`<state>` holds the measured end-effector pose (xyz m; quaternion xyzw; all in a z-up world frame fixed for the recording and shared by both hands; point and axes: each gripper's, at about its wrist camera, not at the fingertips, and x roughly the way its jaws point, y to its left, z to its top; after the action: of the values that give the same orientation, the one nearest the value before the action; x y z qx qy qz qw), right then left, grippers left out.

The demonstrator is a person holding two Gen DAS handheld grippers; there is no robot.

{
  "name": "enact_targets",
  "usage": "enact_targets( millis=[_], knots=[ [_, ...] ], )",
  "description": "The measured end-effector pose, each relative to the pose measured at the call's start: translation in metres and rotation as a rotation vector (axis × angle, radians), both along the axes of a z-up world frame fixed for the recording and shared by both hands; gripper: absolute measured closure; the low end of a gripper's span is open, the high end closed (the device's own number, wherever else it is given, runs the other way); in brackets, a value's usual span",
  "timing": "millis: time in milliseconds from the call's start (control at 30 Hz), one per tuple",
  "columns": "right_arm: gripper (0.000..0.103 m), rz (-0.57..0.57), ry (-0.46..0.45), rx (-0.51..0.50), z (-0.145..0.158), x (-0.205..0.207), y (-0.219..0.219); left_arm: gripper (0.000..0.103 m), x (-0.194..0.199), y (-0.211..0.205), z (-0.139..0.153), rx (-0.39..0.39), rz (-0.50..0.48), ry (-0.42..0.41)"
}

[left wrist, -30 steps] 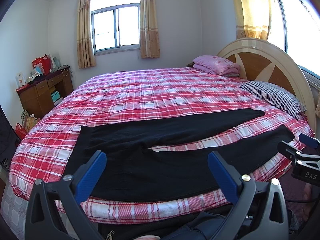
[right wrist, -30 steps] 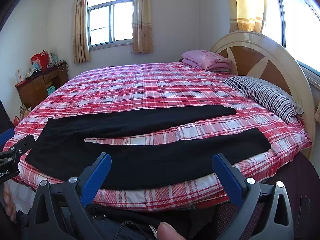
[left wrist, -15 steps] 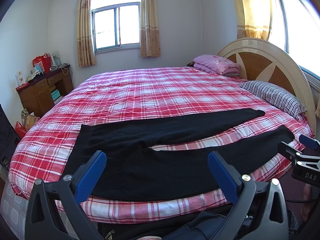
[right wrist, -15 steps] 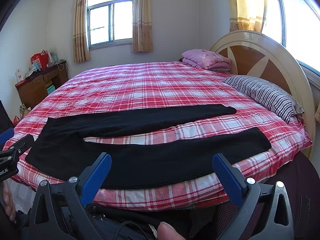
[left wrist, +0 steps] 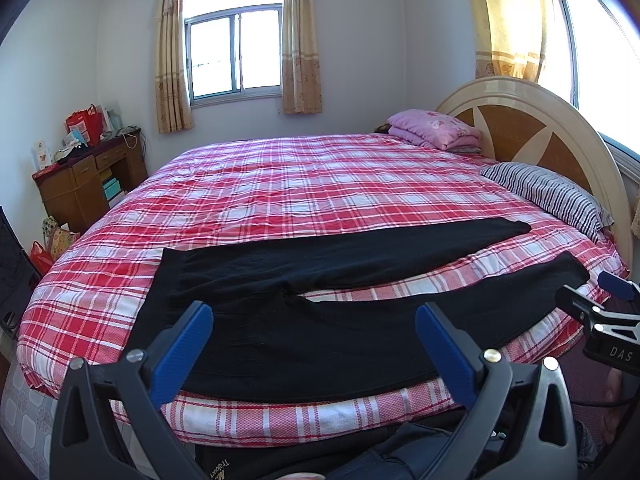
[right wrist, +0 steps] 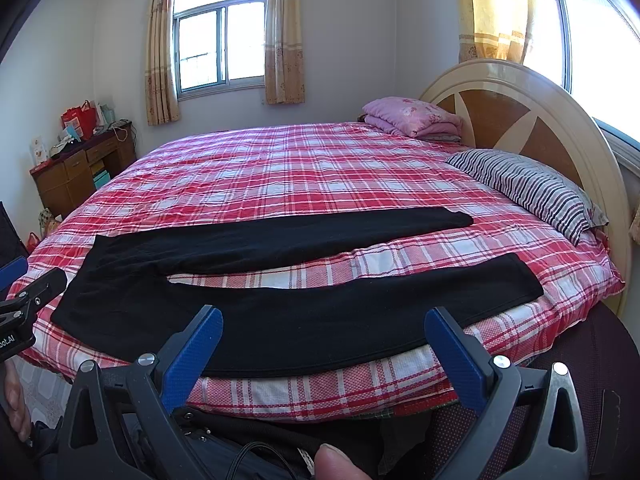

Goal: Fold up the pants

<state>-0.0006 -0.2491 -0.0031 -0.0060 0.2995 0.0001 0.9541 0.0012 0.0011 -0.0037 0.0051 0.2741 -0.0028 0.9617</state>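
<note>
Already spread flat: black knit pants (left wrist: 304, 320), lying straight ahead of both sets of jaws along the near edge of the round bed, waistband off to the left, two legs splayed rightward with a wedge of bedspread showing between them. Probably laid out this way so one leg can be lifted over the other in a first lengthwise fold; not yet begun, judging by the open V.

Left gripper (left wrist: 314, 350) hovering short of the cloth, blue-padded jaws wide apart, clasping nothing, aimed at the crotch and hip region. Right gripper (right wrist: 324, 350) likewise spread and empty, facing the near leg toward mid-length. Touching nothing in either view; likely poised to pick the near leg at two points.

Beneath the pants, a red-and-white plaid bedspread (left wrist: 320, 184), soft and slightly wrinkled, so likely to drag with the cloth. Beyond the jaws to the right, a striped grey pillow (right wrist: 532, 188) and a folded pink quilt (right wrist: 412, 116) against the curved cream-and-wood headboard (right wrist: 520, 112). Far left, a cluttered brown wooden desk (left wrist: 88, 176); straight beyond, a curtained window (left wrist: 234, 56).
</note>
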Motion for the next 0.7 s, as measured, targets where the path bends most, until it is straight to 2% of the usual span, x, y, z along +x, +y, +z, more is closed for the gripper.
enact_targets(
  millis=[700],
  knots=[
    [0.001, 0.000, 0.005, 0.002, -0.0018, 0.0003, -0.0012, 0.000, -0.0006, 0.0000, -0.0017, -0.003, 0.001, 0.004]
  ],
)
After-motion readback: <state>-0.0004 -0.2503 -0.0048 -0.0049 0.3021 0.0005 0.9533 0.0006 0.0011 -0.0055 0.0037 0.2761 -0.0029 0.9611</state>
